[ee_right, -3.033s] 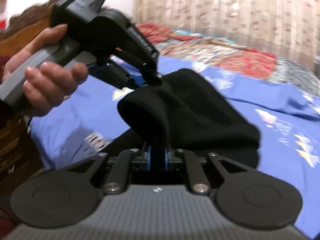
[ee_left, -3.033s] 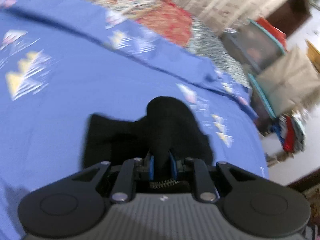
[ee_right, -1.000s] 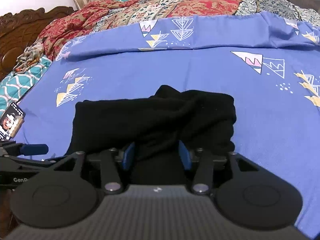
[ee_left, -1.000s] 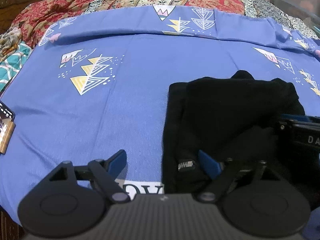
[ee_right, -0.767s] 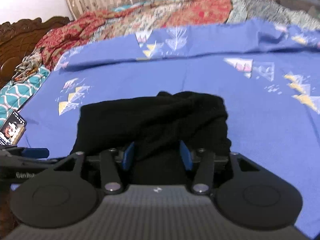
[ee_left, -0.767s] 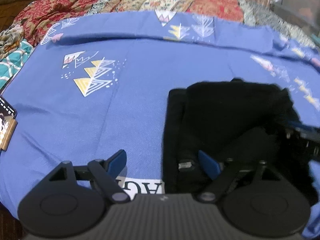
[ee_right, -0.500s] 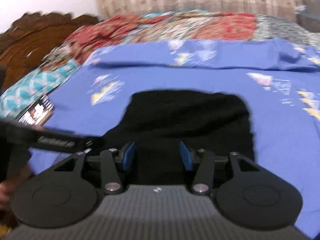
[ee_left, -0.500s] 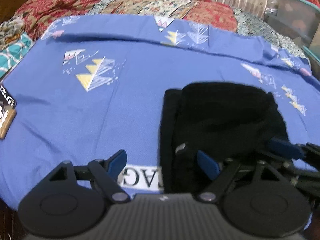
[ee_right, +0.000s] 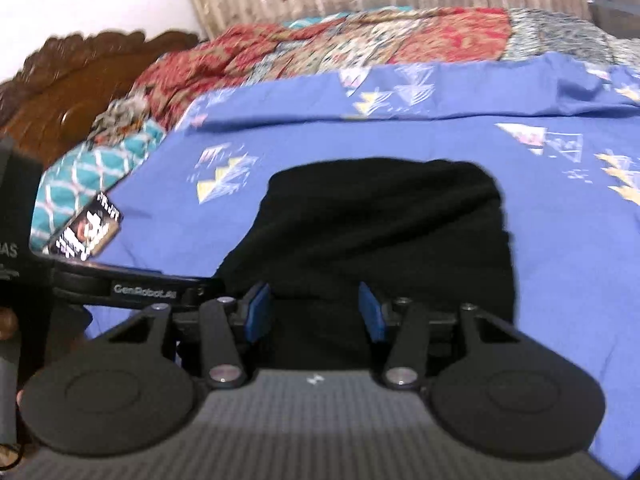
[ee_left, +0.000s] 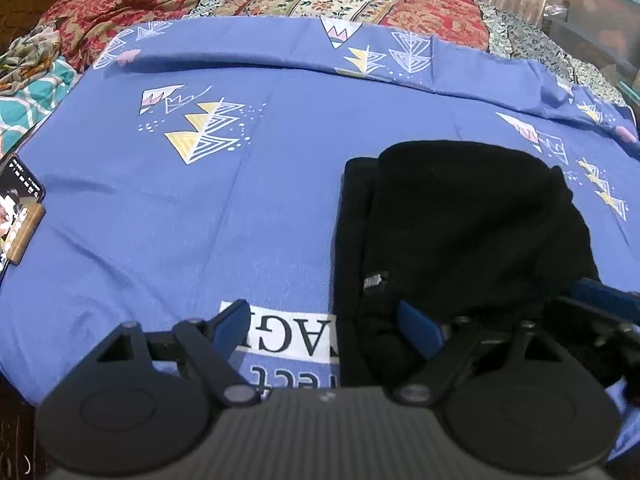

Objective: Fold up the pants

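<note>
— Did you see? A few seconds ago both grippers were pinching the black pants (ee_left: 460,232) and holding a fold of them up in the air. Now the cloth lies down on the blue bedsheet (ee_left: 248,200), as a compact bundle near the front edge of the bed.

— Yes, and both have let go. The left gripper (ee_left: 324,330) has its blue fingers spread wide; one finger is over the bare sheet with the white printed label (ee_left: 280,336), the other is over the near corner of the pants. I see nothing pinched between them.

— And the right gripper (ee_right: 316,312)?

— Its fingers are apart about half way, and the near edge of the pants shows between them. The pads do not seem to press on the cloth, so I would call it released. The picture is a little blurred, though.

— Both hands also look pulled back from the bundle, compared with one second ago.

— I think so too. To me this means the last fold is laid down. The top layer is rounded and one side of the lower layer sticks out on the left, so it is not very tidy. Maybe some smoothing is left, maybe they finish here.

— The phone (ee_left: 16,216) at the left edge of the bed is well apart from it all.
</note>
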{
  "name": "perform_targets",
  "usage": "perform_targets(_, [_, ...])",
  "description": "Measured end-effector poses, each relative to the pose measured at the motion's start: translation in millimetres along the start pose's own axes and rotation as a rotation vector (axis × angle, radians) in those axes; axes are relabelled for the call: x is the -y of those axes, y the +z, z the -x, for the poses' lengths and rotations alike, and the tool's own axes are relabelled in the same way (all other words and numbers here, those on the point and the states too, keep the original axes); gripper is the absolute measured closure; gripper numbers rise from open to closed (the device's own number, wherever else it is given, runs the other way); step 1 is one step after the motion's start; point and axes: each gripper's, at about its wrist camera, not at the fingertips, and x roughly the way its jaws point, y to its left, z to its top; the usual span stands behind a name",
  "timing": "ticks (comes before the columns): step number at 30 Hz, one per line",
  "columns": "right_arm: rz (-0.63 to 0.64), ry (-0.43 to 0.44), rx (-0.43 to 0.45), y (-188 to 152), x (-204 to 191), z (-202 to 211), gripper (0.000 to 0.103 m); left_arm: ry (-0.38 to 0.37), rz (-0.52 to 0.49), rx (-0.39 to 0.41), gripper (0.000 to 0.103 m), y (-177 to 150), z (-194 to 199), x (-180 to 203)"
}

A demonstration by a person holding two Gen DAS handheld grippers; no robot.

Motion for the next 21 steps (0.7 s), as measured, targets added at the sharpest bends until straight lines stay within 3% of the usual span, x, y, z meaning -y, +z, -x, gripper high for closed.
perform_targets(8, [-0.172,-0.026,0.014,-13.6,34.9,28.4,0.049,-0.022,0.016,-0.006,0.014,-7.9,5.4,-3.4])
perform_targets(16, [-0.253,-0.002,-0.132,-23.3,40.0,0.8,0.045,0.021,-0.01,-0.011,0.011,-10.9,4.7,5.6])
perform_targets(21, [-0.28,0.007,-0.138,-24.1,42.4,0.3,0.041,0.036,-0.02,-0.01,0.007,-13.0,3.8,8.0])
